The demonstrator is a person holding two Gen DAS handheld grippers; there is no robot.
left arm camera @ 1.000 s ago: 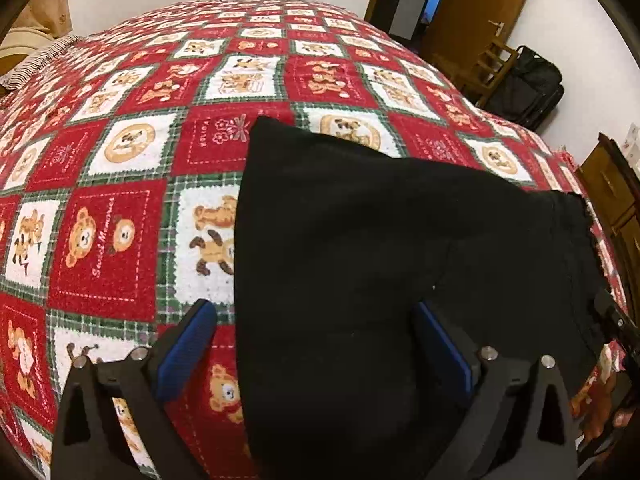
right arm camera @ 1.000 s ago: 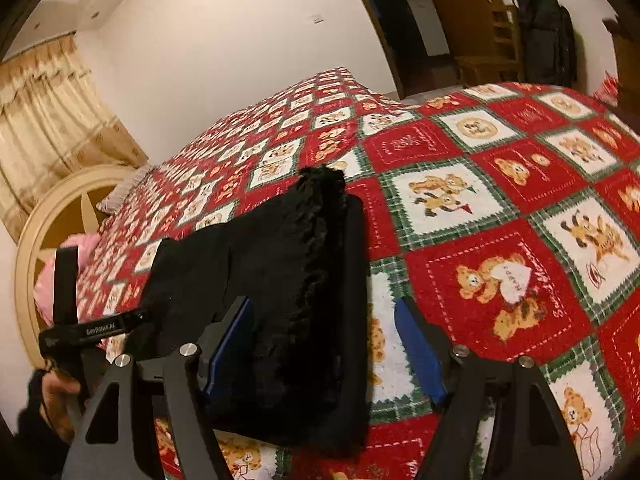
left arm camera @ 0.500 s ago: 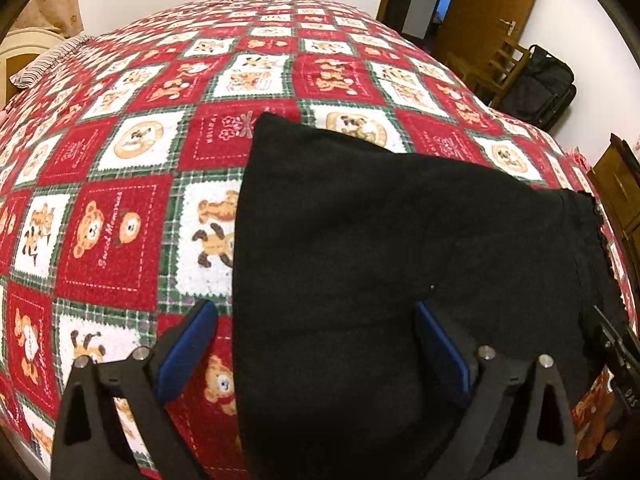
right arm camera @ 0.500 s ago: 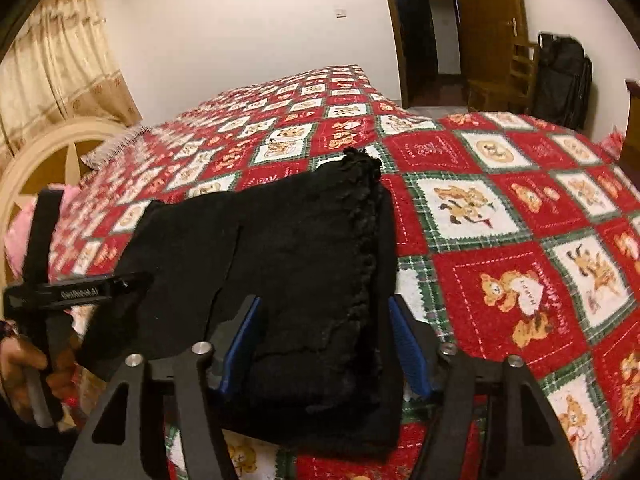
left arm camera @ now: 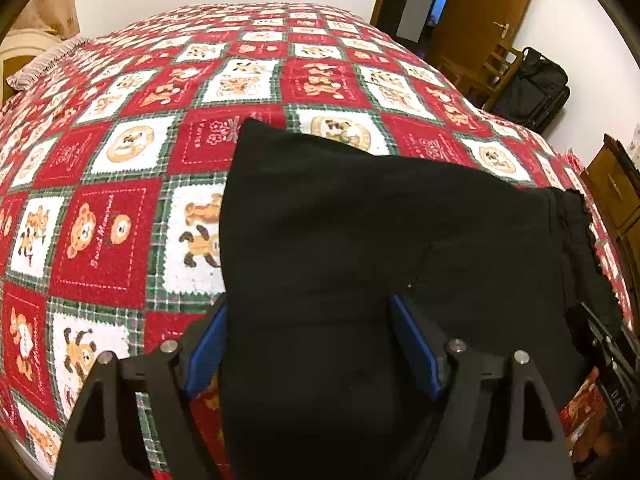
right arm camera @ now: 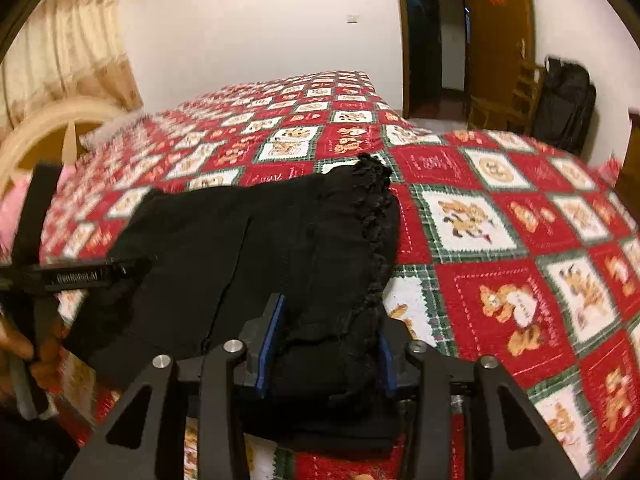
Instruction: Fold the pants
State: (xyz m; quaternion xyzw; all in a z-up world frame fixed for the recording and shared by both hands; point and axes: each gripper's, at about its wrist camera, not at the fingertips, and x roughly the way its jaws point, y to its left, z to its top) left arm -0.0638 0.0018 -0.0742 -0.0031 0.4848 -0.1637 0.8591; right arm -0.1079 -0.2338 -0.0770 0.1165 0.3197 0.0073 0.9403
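Black folded pants (left arm camera: 360, 240) lie on a red bear-patterned quilt (left arm camera: 120, 160). My left gripper (left arm camera: 310, 344) straddles the pants' near left edge with its blue pads (left arm camera: 208, 352) partly closed around the cloth. In the right wrist view the pants (right arm camera: 240, 240) show a frilled edge (right arm camera: 372, 220). My right gripper (right arm camera: 326, 344) has its pads (right arm camera: 272, 336) pressed against a bunched fold at the near right end. The left gripper's body (right arm camera: 76, 276) shows at the far left there, held by a hand.
A bed headboard (right arm camera: 52, 132) and pillow (left arm camera: 44, 64) are at the left. A wooden door (left arm camera: 480, 12), a chair (left arm camera: 488, 68) and a black bag (left arm camera: 536, 88) stand beyond the bed. A wooden cabinet (left arm camera: 616, 196) is at the right edge.
Both grippers have narrowed around the pants' near edge. The right gripper closed from wide open to pinching the bunched cloth. The left gripper's jaws narrowed onto the left edge.
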